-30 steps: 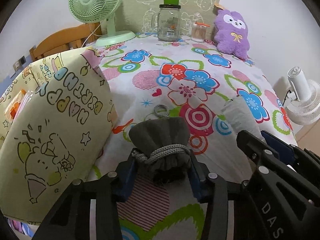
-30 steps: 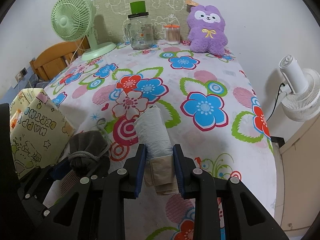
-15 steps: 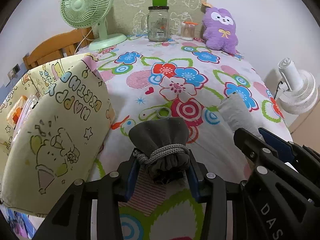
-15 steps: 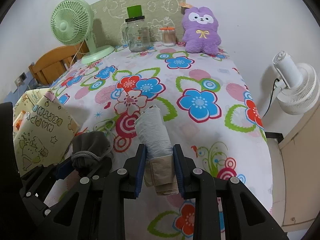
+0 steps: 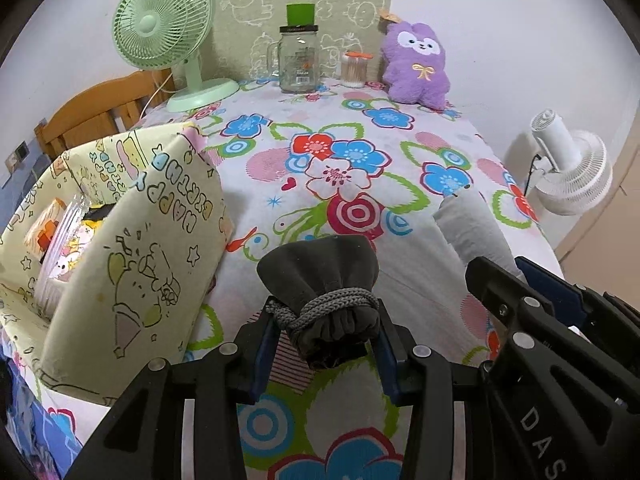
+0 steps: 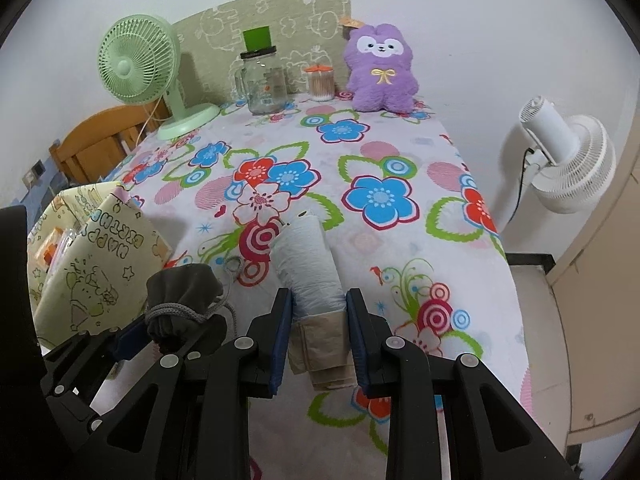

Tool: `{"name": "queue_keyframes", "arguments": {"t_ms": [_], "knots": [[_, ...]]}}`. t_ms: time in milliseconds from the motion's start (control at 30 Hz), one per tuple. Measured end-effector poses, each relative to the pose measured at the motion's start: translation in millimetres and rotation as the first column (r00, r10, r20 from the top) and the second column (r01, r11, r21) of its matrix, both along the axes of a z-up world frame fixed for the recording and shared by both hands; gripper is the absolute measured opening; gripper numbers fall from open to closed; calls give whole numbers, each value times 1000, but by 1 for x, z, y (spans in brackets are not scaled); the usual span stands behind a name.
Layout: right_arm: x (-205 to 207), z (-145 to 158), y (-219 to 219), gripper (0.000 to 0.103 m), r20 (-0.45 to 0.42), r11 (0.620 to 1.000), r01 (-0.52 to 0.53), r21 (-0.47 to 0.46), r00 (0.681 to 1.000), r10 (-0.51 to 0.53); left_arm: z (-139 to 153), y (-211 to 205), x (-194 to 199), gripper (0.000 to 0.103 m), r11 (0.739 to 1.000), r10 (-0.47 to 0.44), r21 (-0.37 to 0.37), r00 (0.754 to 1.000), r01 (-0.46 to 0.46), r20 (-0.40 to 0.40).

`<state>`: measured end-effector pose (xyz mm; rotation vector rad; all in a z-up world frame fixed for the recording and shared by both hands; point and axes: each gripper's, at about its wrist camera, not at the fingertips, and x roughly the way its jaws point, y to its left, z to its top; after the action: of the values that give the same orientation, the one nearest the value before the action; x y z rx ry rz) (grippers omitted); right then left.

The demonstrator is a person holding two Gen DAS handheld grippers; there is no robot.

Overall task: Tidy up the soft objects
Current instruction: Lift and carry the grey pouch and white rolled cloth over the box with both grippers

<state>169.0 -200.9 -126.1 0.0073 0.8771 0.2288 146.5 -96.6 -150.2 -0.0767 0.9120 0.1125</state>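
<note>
— Left of both tongs?
— Birthday-print bag (image 5: 120,248), standing open.
— Left gripper (image 5: 326,344)?
— Clamped on grey drawstring pouch (image 5: 324,288), held above floral tablecloth (image 5: 360,200).
— Right gripper (image 6: 318,334)?
— Just beside, clamped on pale rolled bundle (image 6: 310,264), jutting ahead past fingertips.

Two close wrist views, side by side, angled down the same floral tablecloth (image 5: 420,132) toward the far wall.
</note>
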Motion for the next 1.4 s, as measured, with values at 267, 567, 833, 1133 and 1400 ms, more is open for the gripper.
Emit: {"name": "queue_keyframes", "arguments": {"t_ms": [267,567,833,1133,1400], "knots": [[-20,16,3,31,30,999,35,7,999,-35,16,4,-14,44,999,-38,-3,999,38,29],[-41,37,8,31,65,998,65,12,996,-66,36,8,-28,44,996,-86,28,995,84,58],[-57,57,12,31,100,997,80,21,992,-82,57,12,-41,44,992,-126,44,988,122,92],[-74,80,23,31,140,997,79,17,987,-81,79,22,-56,44,988,-151,58,981,145,117],[-85,100,33,31,170,996,73,45,982,-80,100,33,-65,44,986,-163,59,974,156,155]]}}
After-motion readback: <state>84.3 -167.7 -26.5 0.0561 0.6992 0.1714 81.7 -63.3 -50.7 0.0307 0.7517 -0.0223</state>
